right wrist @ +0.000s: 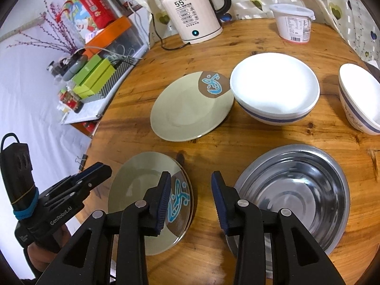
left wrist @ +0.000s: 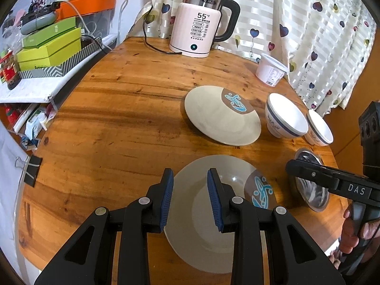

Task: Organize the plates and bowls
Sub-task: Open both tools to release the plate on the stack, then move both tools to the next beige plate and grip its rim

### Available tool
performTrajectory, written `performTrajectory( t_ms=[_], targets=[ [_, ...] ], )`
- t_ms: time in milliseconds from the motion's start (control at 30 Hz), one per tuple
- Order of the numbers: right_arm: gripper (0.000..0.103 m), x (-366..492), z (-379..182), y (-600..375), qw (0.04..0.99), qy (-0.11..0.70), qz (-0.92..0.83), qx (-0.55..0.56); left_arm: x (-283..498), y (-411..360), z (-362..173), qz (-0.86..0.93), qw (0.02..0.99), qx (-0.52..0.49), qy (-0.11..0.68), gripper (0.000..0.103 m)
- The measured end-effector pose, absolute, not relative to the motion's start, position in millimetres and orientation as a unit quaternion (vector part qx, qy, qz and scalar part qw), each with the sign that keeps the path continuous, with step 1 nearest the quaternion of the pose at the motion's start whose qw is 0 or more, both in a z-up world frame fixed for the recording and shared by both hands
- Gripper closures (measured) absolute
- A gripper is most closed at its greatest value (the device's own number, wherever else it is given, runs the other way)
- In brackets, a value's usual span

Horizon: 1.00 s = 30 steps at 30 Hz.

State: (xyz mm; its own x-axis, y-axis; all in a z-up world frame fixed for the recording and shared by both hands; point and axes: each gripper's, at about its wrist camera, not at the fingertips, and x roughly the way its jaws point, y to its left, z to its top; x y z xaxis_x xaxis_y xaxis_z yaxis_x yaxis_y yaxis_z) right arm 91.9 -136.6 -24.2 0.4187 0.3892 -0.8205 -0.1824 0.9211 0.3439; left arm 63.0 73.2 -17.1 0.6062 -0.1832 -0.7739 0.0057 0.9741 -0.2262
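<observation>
The left gripper (left wrist: 190, 197) hangs half open and empty above the near plate (left wrist: 190, 244), hiding part of it. The right gripper (right wrist: 191, 201), equally parted and empty, hovers between that plate and the steel bowl (right wrist: 308, 190). Farther off lie another plate (right wrist: 185, 111) and two white bowls (right wrist: 273, 87), one cut off at the right.

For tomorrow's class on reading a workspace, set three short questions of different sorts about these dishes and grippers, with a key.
1. True or false: the left gripper holds the near plate.
2. How many white bowls with a blue band stand on the wooden table?
3. What lies nearest the right gripper: A steel bowl, B electric kettle, C white tub?

Key: 1 false, it is open above it. 2 two. 3 A.
</observation>
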Motion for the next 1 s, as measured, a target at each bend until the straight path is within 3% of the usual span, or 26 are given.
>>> performTrajectory(
  t_ms=[600, 767, 1000],
  targets=[
    [0.068, 123, -30, -139, 0.833, 0.518, 0.143, 0.129, 119, 73, -16, -0.091, 0.882, -0.093, 0.453, 0.072],
    [0.066, 133, -33, -140, 0.833, 0.52, 0.132, 0.136, 138, 72, -18, -0.111, 0.879, -0.095, 0.454, 0.058],
    [0.058, 146, -37, -140, 0.83, 0.523, 0.123, 0.148, 162, 74, -21, -0.117, 0.877, -0.095, 0.456, 0.055]
  ],
)
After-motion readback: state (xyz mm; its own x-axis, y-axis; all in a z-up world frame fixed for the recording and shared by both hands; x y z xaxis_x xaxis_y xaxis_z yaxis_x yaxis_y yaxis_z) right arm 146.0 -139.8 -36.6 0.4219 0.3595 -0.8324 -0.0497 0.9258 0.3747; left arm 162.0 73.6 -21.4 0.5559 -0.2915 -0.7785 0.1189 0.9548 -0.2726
